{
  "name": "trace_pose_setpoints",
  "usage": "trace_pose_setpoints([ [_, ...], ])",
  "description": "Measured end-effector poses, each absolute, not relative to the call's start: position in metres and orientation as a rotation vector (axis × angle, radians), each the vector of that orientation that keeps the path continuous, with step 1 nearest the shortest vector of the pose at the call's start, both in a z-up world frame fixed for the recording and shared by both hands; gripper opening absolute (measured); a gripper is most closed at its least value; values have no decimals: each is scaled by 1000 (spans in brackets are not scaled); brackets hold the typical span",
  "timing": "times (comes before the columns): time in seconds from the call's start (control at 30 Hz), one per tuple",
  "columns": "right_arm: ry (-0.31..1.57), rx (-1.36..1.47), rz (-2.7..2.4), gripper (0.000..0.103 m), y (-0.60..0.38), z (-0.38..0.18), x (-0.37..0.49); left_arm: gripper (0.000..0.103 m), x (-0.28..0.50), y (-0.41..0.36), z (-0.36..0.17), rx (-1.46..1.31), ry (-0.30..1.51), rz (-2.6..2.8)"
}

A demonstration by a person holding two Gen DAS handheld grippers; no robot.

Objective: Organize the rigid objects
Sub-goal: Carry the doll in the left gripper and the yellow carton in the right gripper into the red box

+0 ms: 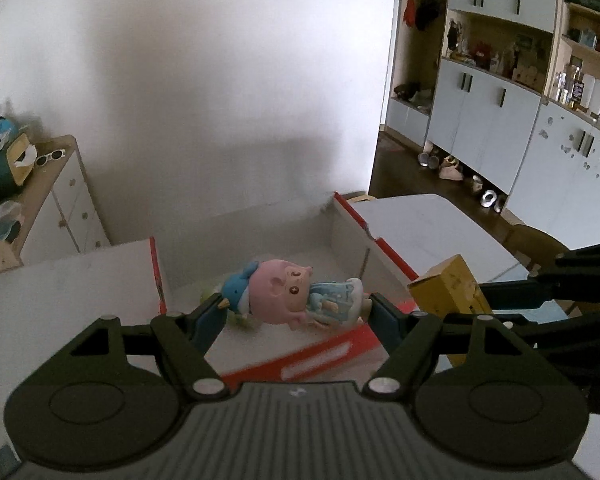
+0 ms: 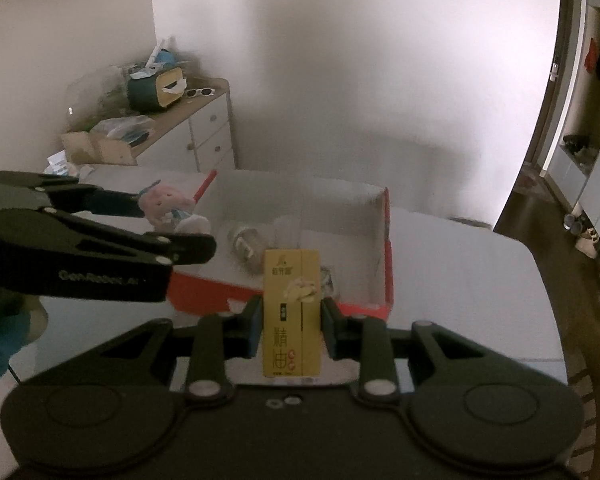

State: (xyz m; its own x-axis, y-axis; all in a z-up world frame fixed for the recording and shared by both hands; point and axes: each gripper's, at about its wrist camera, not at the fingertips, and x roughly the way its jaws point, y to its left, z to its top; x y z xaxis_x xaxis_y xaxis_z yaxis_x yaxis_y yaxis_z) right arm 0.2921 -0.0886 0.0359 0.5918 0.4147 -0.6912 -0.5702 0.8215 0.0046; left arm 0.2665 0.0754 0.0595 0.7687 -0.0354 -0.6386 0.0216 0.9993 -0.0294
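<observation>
My left gripper (image 1: 296, 308) is shut on a pink-headed toy figure (image 1: 288, 298) with a blue hat and pale blue dress, held sideways above the open red-and-white box (image 1: 340, 220). The figure also shows in the right wrist view (image 2: 168, 204), above the box's left side. My right gripper (image 2: 288, 316) is shut on a small yellow carton (image 2: 292, 312) with Chinese print, held upright just in front of the box's near wall (image 2: 204, 292). The carton also shows in the left wrist view (image 1: 448, 288), at the right. A blurred pale object (image 2: 244, 242) lies inside the box.
The box stands on a white table (image 2: 460, 280) against a white wall. A cluttered white drawer unit (image 2: 204, 128) stands to the left. Grey cabinets and shelves (image 1: 500, 100) line the room at right, with shoes on the dark floor (image 1: 452, 168).
</observation>
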Motion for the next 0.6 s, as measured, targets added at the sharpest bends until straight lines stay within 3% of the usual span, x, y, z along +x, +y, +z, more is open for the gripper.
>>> trace_pose_setpoints([
  [0.6,812,-239,488,29,-45,-15,399,77,406,118,12,43,785,-47],
])
